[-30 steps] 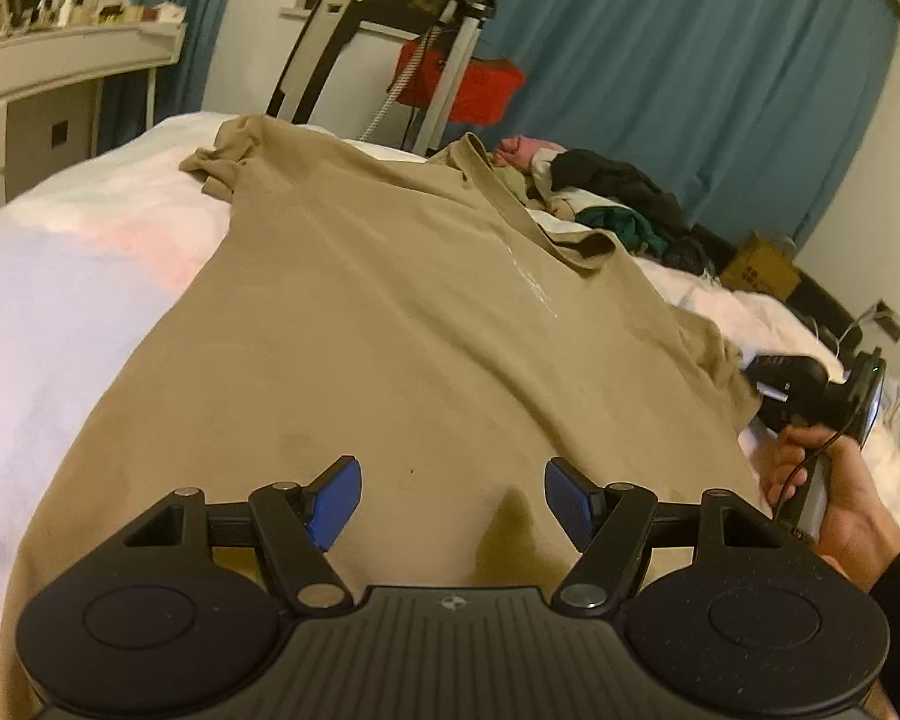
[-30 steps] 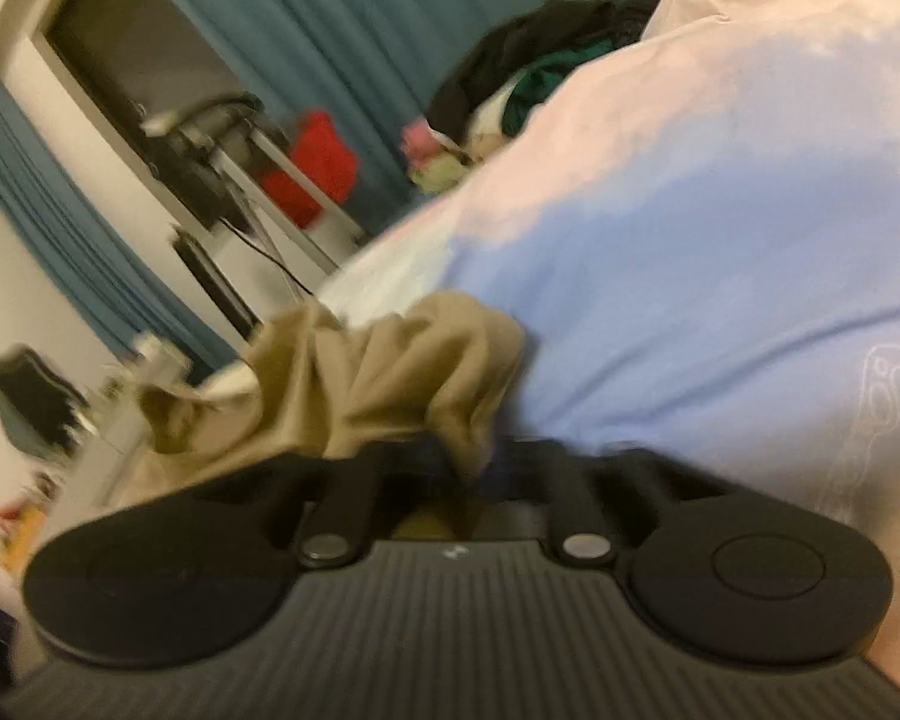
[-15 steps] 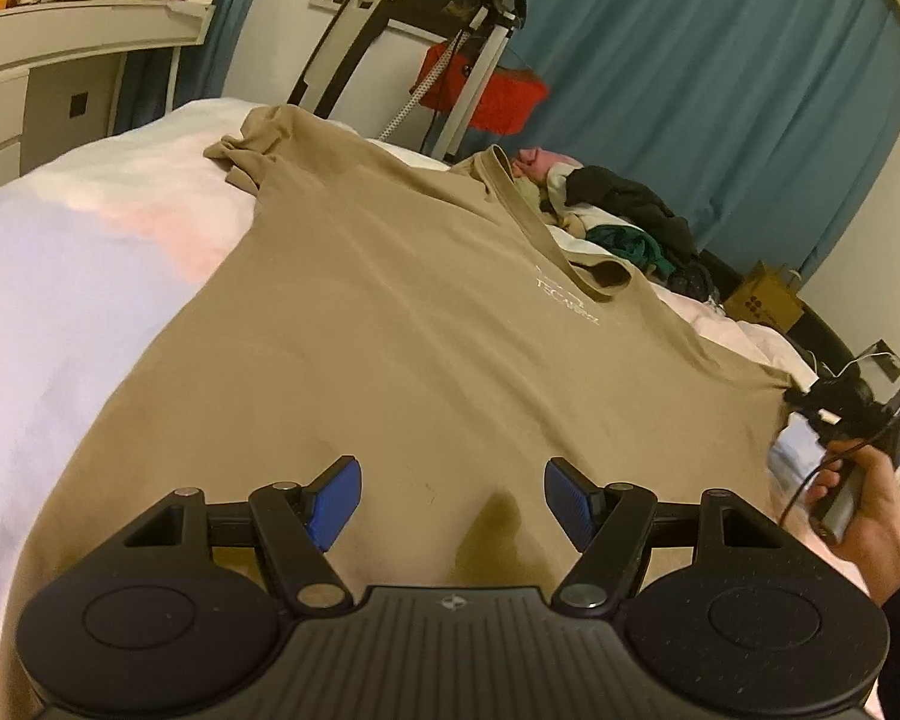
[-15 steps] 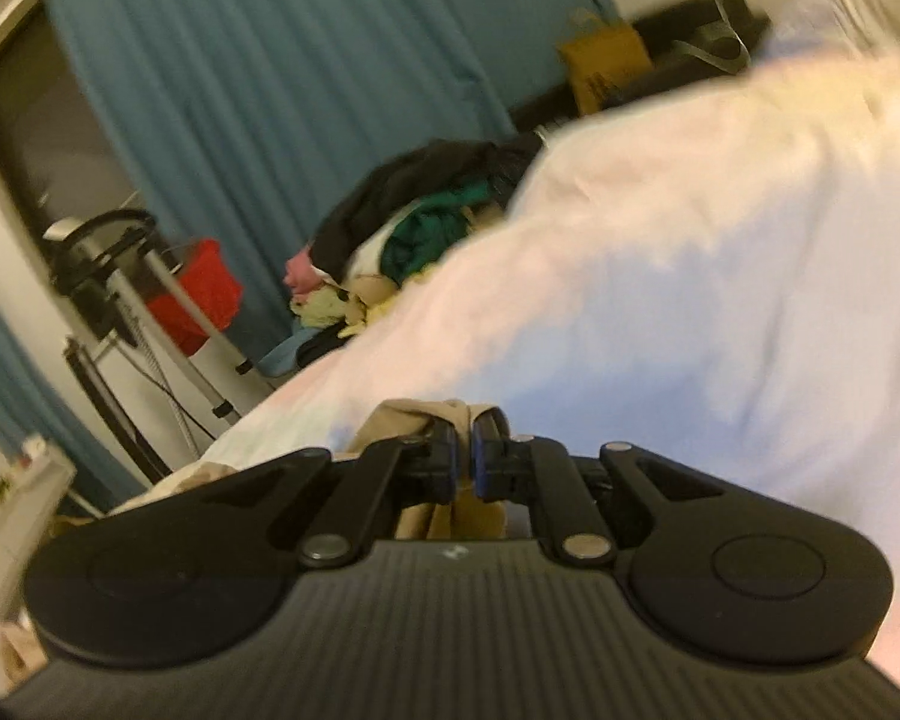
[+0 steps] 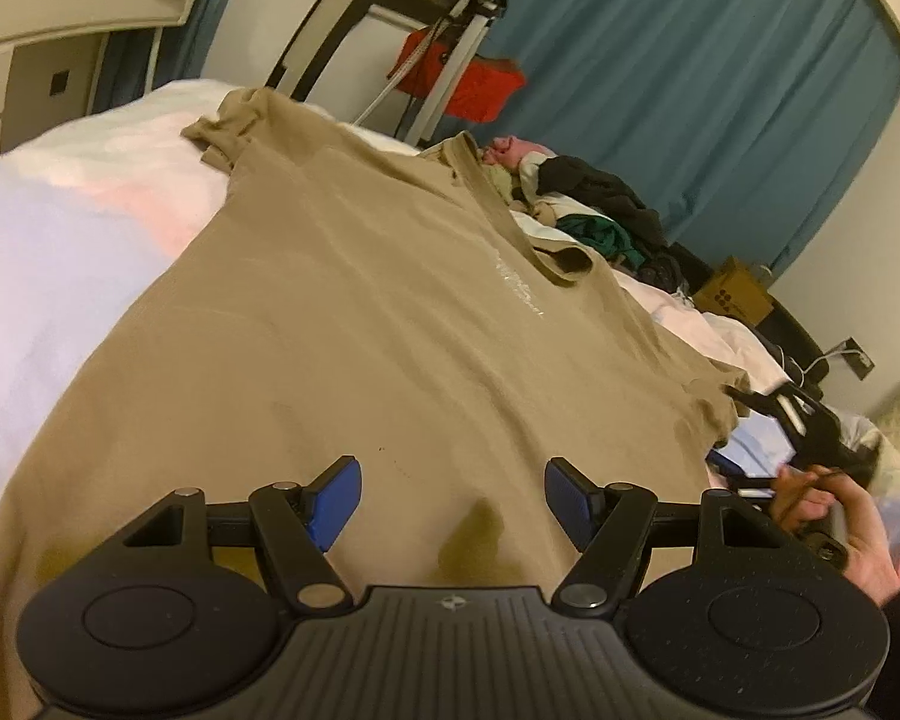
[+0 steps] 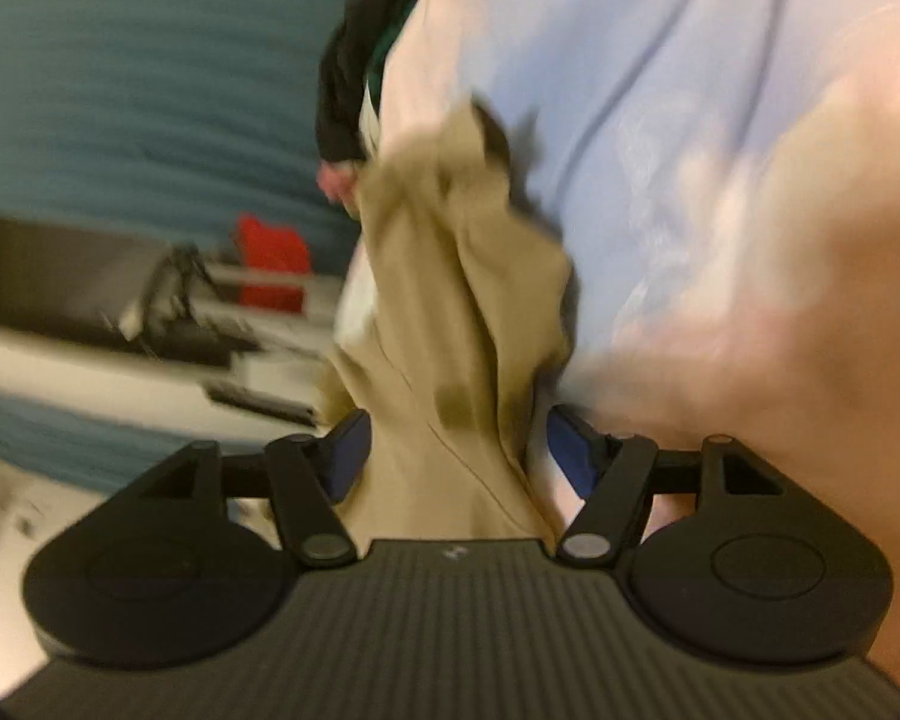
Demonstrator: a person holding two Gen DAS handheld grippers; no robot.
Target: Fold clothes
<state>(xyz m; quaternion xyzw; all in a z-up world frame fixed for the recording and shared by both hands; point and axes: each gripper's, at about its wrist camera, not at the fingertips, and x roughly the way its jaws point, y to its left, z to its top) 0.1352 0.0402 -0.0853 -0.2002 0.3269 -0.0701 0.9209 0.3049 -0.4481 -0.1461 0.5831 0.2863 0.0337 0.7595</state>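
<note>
Tan T-shirt (image 5: 342,324): spread flat on bed (image 5: 60,228), long axis running away from left gripper (image 5: 447,501), empty, gaping above hem. Right gripper (image 6: 456,450): opening, bunched sleeve between pads, nearer the sleeve.

left gripper (image 5: 450,495): jaws wide apart, nothing between them
right gripper (image 6: 456,450): jaws opening, cloth between them
right hand (image 5: 840,531): wrapped around the handle
</note>
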